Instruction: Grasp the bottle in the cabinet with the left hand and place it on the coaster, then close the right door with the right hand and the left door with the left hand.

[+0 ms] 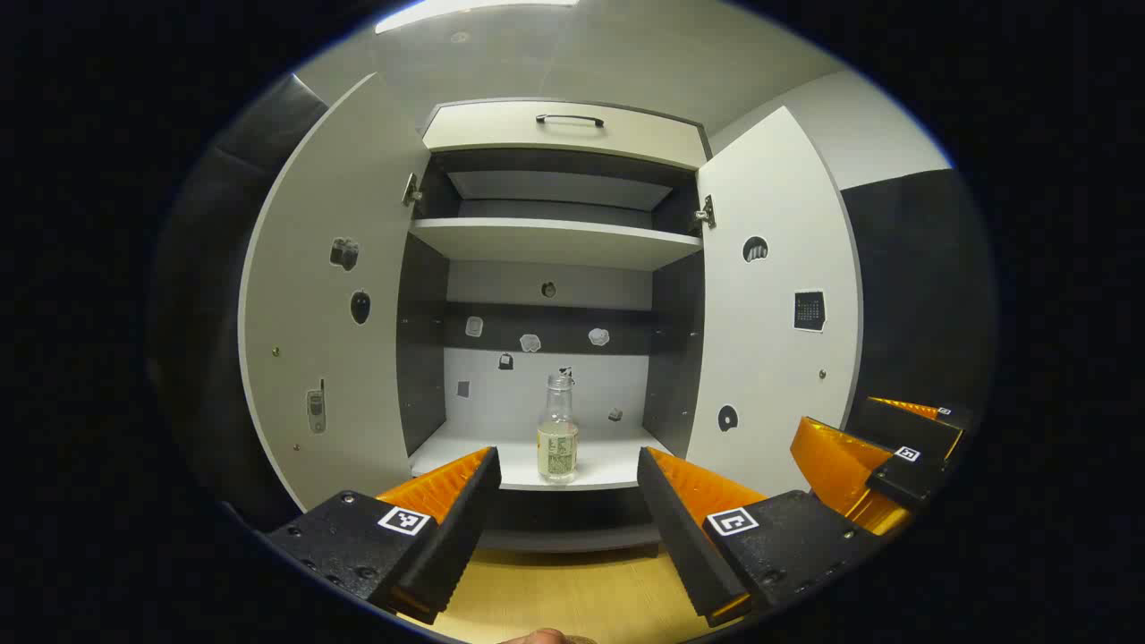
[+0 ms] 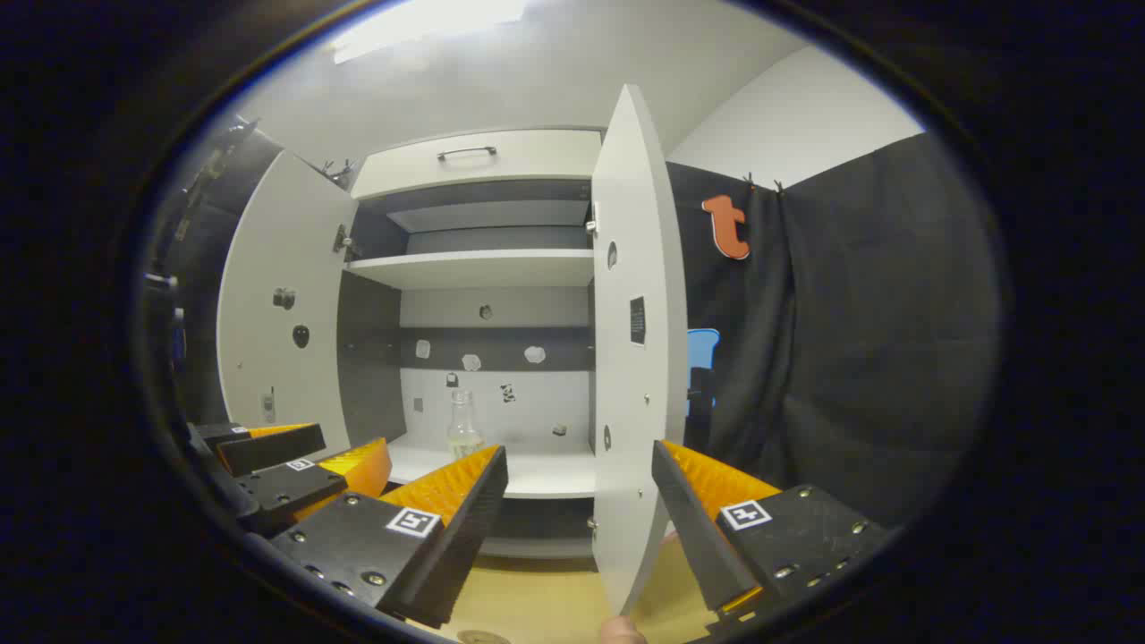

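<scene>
The bottle (image 1: 557,429) stands near the front edge of the cabinet's (image 1: 555,241) lower shelf. Both the left gripper (image 1: 565,519) and right gripper (image 2: 577,528) gape, holding nothing. A clumsy reach could topple the bottle.

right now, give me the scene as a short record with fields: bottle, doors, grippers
bottle: clear bottle upright on the cabinet's lower shelf, ungrasped
left door: left door open
right door: right door open
left gripper: left gripper open, lined up with the bottle, short of the shelf
right gripper: right gripper open, fingers either side of the right door's edge, not pressing it
task stage: bottle not yet picked
</scene>
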